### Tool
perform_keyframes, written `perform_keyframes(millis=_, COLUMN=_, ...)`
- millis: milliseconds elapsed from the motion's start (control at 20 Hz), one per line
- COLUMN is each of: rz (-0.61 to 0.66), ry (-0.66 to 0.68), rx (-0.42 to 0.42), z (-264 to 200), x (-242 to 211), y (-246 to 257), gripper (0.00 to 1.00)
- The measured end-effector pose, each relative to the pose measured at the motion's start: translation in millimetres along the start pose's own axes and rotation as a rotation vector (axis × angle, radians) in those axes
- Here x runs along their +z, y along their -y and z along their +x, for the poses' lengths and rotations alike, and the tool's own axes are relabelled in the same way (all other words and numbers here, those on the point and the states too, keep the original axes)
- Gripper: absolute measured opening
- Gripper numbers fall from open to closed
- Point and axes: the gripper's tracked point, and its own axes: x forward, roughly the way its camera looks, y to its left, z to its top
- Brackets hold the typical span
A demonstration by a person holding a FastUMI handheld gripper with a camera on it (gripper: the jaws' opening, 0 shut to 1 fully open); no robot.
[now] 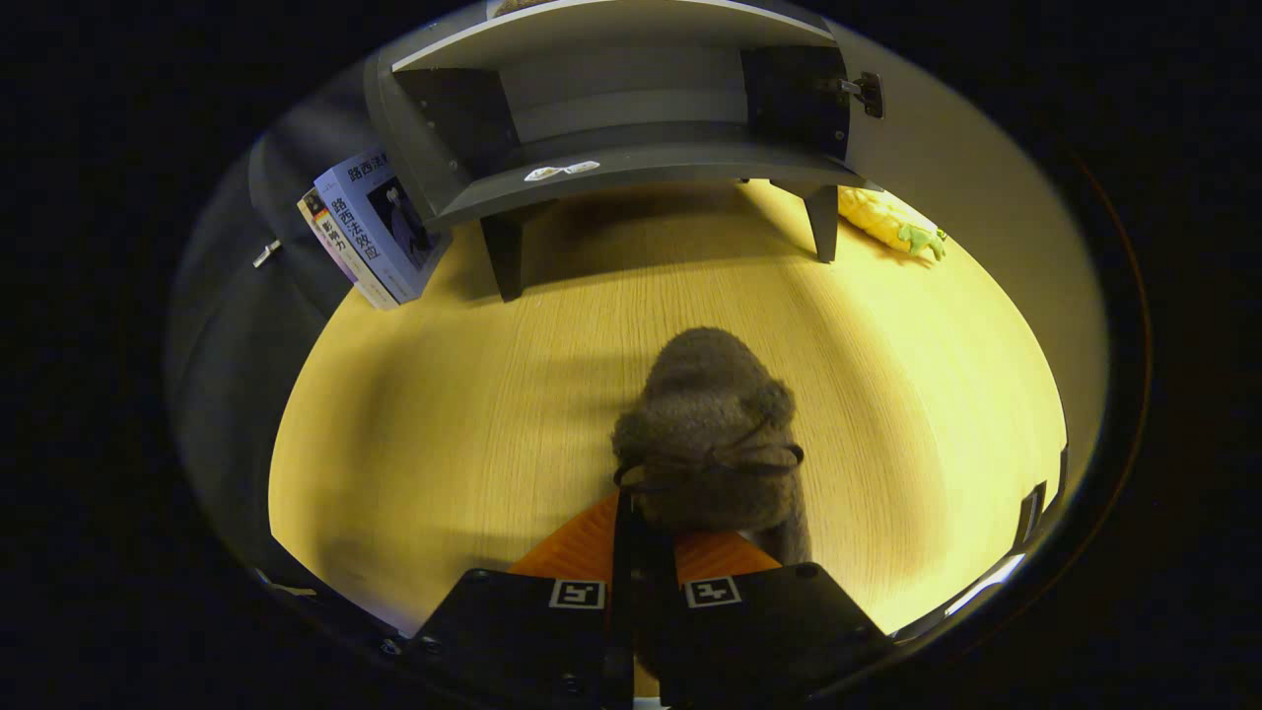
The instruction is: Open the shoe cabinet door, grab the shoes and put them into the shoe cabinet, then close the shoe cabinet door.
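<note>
Gripper (646, 552) pinches fuzzy brown shoe (710, 434) over woodgrain table (444, 424).

A wooden table (444, 414) with pale grain runs from near to far. At its far left, a few books (370, 232) stand leaning together on their ends. At the far right lies a yellow toy with green tips (892, 224), close to the beige wall (986, 197).
</note>
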Motion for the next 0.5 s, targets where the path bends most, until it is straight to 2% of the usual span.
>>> perform_keyframes(millis=150, rz=-0.014, ry=0.05, rx=0.018, z=13.8, x=9.5, y=-0.3, gripper=0.2)
perform_keyframes(millis=350, rz=-0.017, ry=0.081, rx=-0.007, z=28.5, x=19.5, y=13.5, gripper=0.2)
perform_keyframes(millis=500, rz=-0.021, ry=0.114, rx=-0.002, z=37.0, x=28.3, y=18.4, gripper=0.14)
